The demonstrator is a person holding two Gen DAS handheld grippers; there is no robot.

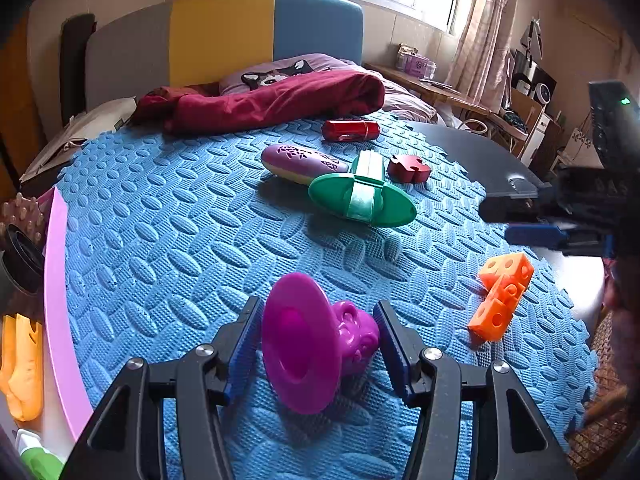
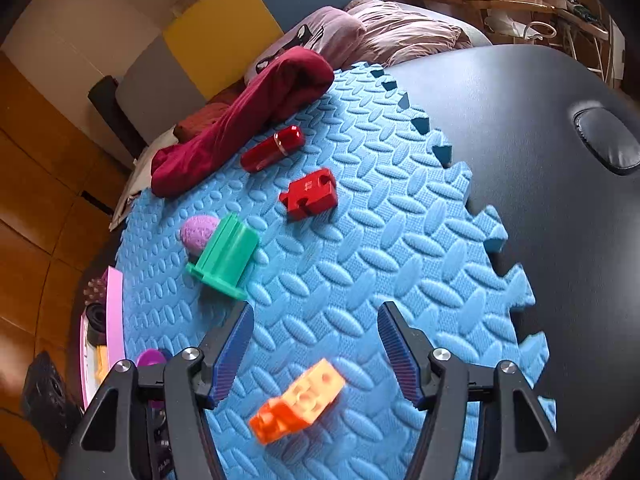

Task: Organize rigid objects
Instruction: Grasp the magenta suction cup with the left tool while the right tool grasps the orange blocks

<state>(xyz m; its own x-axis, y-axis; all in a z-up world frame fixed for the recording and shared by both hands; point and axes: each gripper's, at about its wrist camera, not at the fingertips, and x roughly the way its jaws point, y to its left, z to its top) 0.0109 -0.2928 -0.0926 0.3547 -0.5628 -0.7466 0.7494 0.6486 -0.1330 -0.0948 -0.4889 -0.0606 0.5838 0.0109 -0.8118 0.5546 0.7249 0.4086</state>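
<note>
Straddling the magenta plastic funnel-shaped toy (image 1: 316, 344) on the blue foam mat (image 1: 168, 248), the left gripper (image 1: 318, 350) is spread wide; centre, then squeeze the narrow body. The right gripper (image 2: 316, 354) gapes above the orange plastic block piece (image 2: 298, 400).

A magenta flanged toy (image 1: 316, 340) is tipped on its side on the blue foam mat (image 1: 180, 240). An orange block piece (image 1: 502, 294), green flanged holder (image 1: 362, 200), purple perforated case (image 1: 302, 163), red puzzle-shaped block (image 1: 409, 168) and red cylinder (image 1: 351, 130) are scattered beyond.
</note>
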